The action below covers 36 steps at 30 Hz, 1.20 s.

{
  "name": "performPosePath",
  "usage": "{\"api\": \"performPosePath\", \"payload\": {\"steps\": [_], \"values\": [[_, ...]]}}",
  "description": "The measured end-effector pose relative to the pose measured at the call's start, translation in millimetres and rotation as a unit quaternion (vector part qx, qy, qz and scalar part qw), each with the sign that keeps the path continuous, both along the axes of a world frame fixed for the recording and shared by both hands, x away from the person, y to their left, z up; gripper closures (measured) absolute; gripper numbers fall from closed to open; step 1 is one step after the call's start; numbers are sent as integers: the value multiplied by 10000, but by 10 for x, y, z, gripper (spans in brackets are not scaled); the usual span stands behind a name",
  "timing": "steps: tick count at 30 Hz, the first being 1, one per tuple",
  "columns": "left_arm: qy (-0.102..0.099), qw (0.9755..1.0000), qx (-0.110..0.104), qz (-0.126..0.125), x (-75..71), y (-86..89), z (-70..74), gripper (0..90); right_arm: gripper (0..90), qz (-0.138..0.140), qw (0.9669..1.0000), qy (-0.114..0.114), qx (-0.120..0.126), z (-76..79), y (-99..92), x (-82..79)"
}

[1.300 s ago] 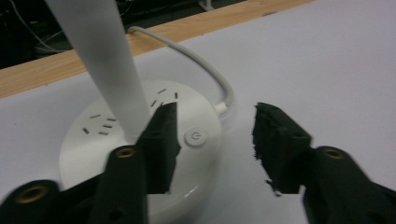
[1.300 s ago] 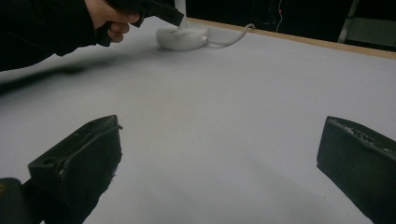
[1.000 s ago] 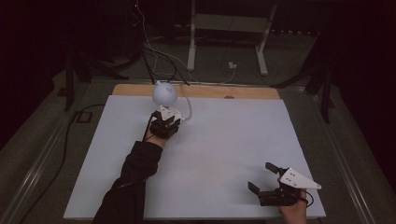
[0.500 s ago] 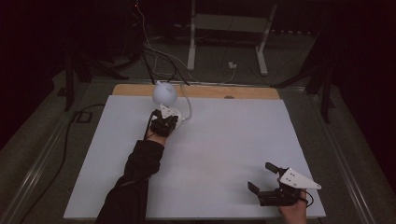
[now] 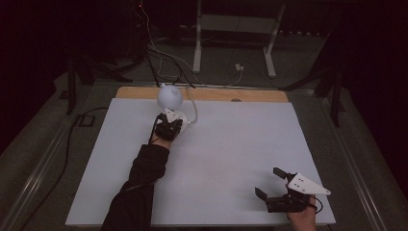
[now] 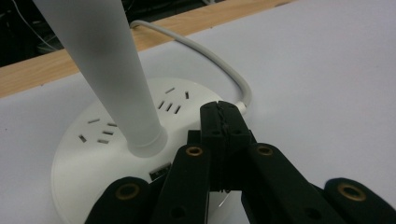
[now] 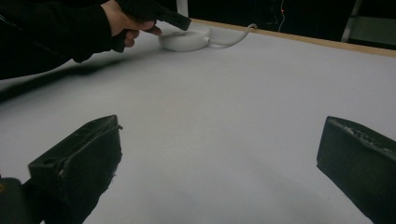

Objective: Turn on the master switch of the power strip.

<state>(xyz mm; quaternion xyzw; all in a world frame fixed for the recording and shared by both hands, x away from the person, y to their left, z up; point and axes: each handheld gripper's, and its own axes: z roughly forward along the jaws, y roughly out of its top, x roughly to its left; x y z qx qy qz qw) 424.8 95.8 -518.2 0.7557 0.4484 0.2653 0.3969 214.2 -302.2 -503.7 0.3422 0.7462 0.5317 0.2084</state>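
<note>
Plainly, the left claw point(image 6: 223, 122) is closed empty over the white round-based lamp point(image 6: 112, 135).

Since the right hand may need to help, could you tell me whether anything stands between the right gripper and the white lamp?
Nothing visible does: bare white tabletop lies between the right gripper and the lamp base, where the left gripper is.

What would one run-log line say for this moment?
left gripper: shut, empty, over white round lamp base | right gripper: open, idle | white table
</note>
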Motion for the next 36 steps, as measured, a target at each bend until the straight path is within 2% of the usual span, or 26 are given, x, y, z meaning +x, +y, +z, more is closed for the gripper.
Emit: {"api": "performPosePath", "payload": {"steps": [3, 5, 7, 8, 10, 15, 17, 24, 36], "values": [[35, 9999, 97, -14, 9, -8, -20, 900, 0, 10, 10000, 7, -1, 1, 1, -1], [-34, 9998, 198, 5, 7, -22, -31, 900, 0, 12, 10000, 11, 6, 1, 2, -1], [-24, 9999, 154, 4, 9, -24, -34, 900, 0, 12, 10000, 15, 8, 0, 2, -1], [-59, 9997, 233, 12, 6, -33, -35, 900, 0, 10, 10000, 14, 6, 0, 2, -2], [-74, 9998, 201, 6, 4, -40, -40, 900, 0, 11, 10000, 18, 8, 0, 2, -2], [-140, 9994, 302, 35, 0, -42, -50, 900, 0, 13, 10000, 34, 6, -1, 4, -3], [-123, 9996, 257, 23, 2, -41, -51, 900, 0, 16, 10000, 33, 9, -1, 3, -3], [-173, 9989, 444, 51, 7, -90, -53, 900, 0, 19, 10000, 39, 7, 0, 5, -3], [-133, 9990, 412, 75, 15, -89, -64, 900, 0, 22, 10000, 40, 9, 1, 3, -3]]}}
